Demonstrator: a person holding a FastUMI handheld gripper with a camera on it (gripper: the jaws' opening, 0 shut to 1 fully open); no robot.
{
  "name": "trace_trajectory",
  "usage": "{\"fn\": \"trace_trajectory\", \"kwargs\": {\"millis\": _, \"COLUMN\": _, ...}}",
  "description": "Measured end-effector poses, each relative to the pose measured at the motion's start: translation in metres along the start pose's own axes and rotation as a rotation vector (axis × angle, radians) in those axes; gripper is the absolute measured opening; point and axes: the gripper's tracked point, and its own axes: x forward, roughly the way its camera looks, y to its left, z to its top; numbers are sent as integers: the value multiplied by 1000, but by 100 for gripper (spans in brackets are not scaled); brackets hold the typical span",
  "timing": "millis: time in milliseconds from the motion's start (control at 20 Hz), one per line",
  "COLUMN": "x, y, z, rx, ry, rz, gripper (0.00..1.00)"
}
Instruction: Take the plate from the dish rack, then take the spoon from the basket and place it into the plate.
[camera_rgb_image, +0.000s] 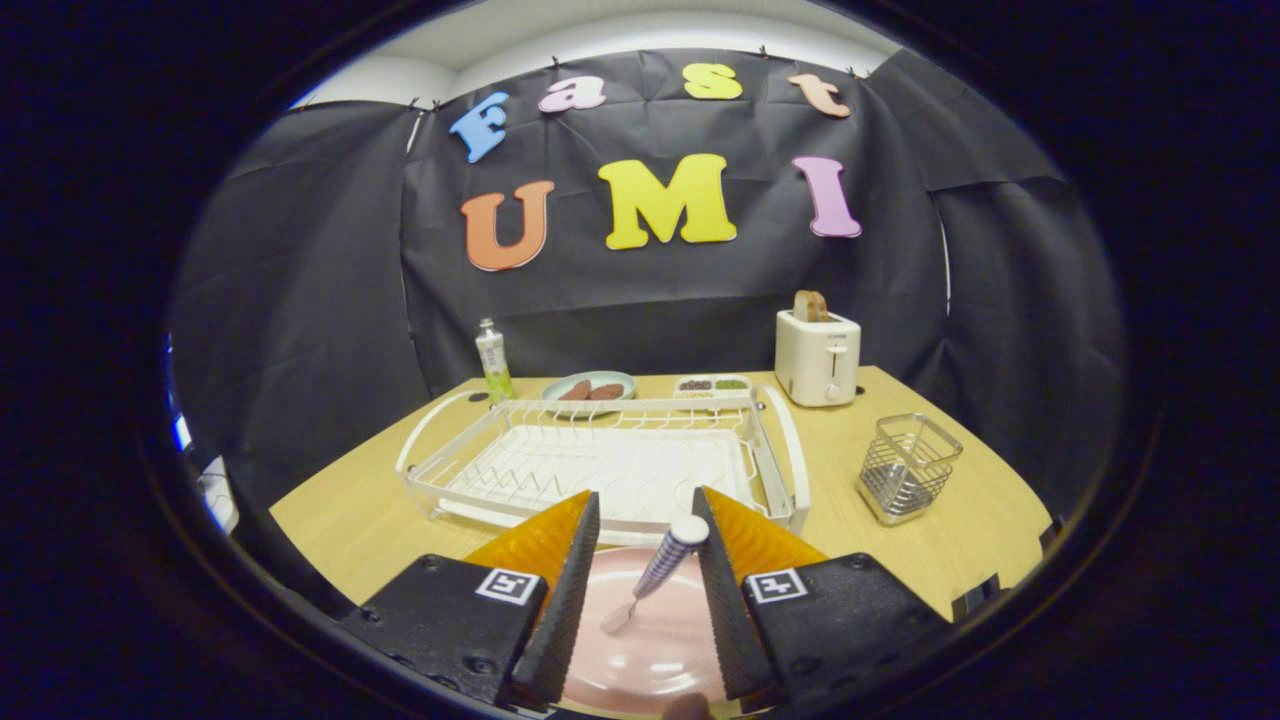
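A pink plate (650, 655) lies on the wooden table right below my fingers, in front of the white dish rack (600, 465), which holds nothing. The spoon (655, 570), with a blue-and-white checked handle, stands tilted between my fingers. Its bowl rests on the plate and its handle end leans near the right fingertip (712, 510). My gripper (646, 495) is open, and the left finger stays well apart from the spoon. The wire basket (905, 468) stands empty to the right of the rack.
A white toaster (818, 355) with a slice of bread stands behind the basket. Behind the rack are a small bottle (493, 362), a green plate with sausages (590, 390) and a little tray of food (712, 385). Bare tabletop (350, 520) lies left of the rack.
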Motion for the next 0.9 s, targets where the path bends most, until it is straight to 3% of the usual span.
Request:
{"fn": "trace_trajectory", "kwargs": {"millis": 200, "x": -5, "y": -6, "z": 15, "rx": 2, "ry": -45, "rz": -19, "gripper": 81}}
{"fn": "trace_trajectory", "kwargs": {"millis": 350, "x": -12, "y": -10, "z": 24, "rx": 0, "ry": -80, "rz": -32, "gripper": 89}}
{"fn": "trace_trajectory", "kwargs": {"millis": 600, "x": -36, "y": -15, "z": 47, "rx": -29, "ry": -179, "rz": -64, "gripper": 97}}
{"fn": "trace_trajectory", "kwargs": {"millis": 900, "x": -69, "y": -18, "z": 59, "rx": -43, "ry": -290, "rz": -104, "gripper": 100}}
